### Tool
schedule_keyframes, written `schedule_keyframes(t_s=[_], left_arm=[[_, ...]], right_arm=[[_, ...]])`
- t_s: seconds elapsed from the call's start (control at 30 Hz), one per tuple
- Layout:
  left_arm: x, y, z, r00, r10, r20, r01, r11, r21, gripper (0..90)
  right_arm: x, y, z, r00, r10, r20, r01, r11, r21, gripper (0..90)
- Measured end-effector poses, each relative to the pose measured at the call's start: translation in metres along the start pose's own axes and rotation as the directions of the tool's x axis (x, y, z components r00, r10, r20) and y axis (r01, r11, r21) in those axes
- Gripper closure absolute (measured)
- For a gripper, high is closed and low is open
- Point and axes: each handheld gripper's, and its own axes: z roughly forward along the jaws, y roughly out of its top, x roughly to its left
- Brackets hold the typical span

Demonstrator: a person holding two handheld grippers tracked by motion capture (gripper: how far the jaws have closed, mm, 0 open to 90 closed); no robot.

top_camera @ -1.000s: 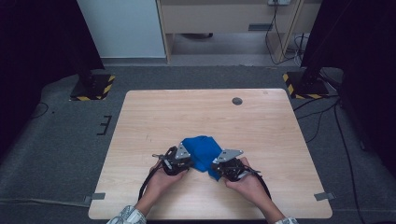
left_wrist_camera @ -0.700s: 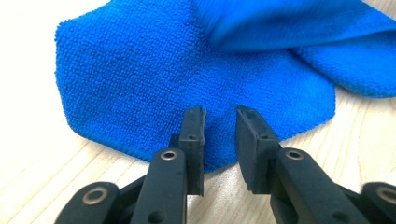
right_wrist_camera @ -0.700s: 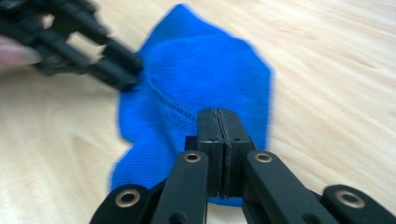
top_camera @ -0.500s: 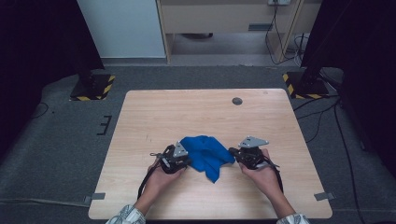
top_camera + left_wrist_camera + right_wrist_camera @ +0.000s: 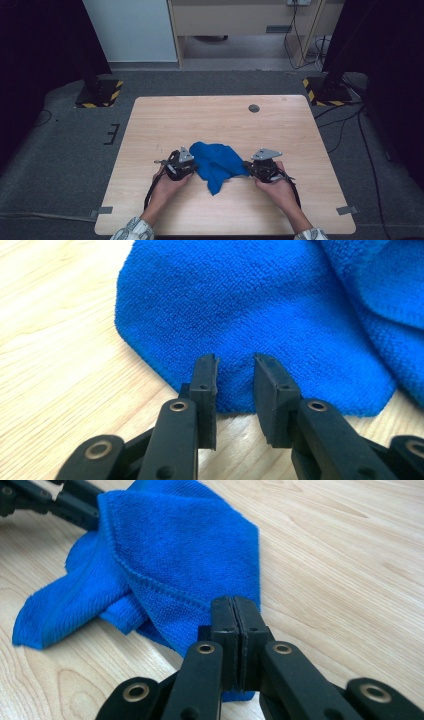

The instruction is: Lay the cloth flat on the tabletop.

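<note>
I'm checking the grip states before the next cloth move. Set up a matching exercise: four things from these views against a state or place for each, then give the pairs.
Things:
1. left gripper
2. right gripper
3. blue cloth
4. round grey disc

States or places:
A. lies crumpled between the two grippers
B. jaws pressed together on a cloth edge
C. sits in the wooden table near its far edge
D. jaws apart over the cloth's edge

Pairs: 1-D, 2-B, 3-A, 4-C

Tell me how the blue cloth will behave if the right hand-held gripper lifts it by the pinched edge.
The blue cloth would probably hang limp: it already lies in soft folds. It looks light, likely trailing along when pulled. Its looped weave should resist slipping from the shut right hand-held gripper.
</note>
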Motion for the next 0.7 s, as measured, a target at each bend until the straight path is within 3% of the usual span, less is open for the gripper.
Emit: schedule_keyframes(t_s=[0.07,0.13,0.17,0.2,0.3,0.33,0.47,0.6,0.7], left_arm=[[-0.001,0.001,-0.003,1.0000,-0.003,0.004,0.003,0.9999,-0.011,70.8],[-0.008,0.005,-0.013,0.9993,-0.023,0.031,0.025,0.9975,-0.066,70.8],[-0.008,0.005,-0.013,0.9993,-0.023,0.031,0.025,0.9975,-0.066,70.7],[-0.016,0.008,-0.018,0.9979,-0.021,0.061,0.027,0.9950,-0.096,70.1],[-0.026,0.011,-0.021,0.9955,-0.008,0.095,0.019,0.9938,-0.110,65.1],[-0.035,0.012,-0.020,0.9914,0.004,0.131,0.011,0.9936,-0.112,63.5],[-0.044,0.013,-0.014,0.9854,0.011,0.170,0.004,0.9957,-0.092,56.6],[-0.045,0.013,-0.002,0.9861,0.004,0.166,0.006,0.9982,-0.059,49.5],[-0.048,0.012,0.004,0.9880,0.048,0.147,-0.046,0.9988,-0.019,48.8]], right_arm=[[0.001,0.000,0.001,1.0000,0.003,-0.001,-0.003,1.000,-0.001,88.8],[0.001,0.000,0.000,1.0000,-0.003,-0.004,0.003,1.000,0.000,88.9],[0.001,0.000,0.000,1.0000,-0.003,-0.004,0.003,1.000,0.000,88.9],[0.000,0.000,-0.001,1.0000,0.004,0.000,-0.004,1.000,-0.003,88.8],[-0.001,0.000,-0.001,1.0000,0.003,-0.001,-0.003,1.000,0.000,88.8],[-0.001,0.000,-0.001,1.0000,0.005,0.003,-0.005,1.000,-0.005,88.8],[-0.004,0.001,-0.004,0.9999,0.012,0.008,-0.012,1.000,-0.004,88.4],[-0.007,0.001,-0.005,0.9997,0.019,0.016,-0.019,1.000,-0.006,88.2],[-0.008,0.001,-0.005,0.9995,0.024,0.020,-0.023,1.000,-0.009,87.9]])
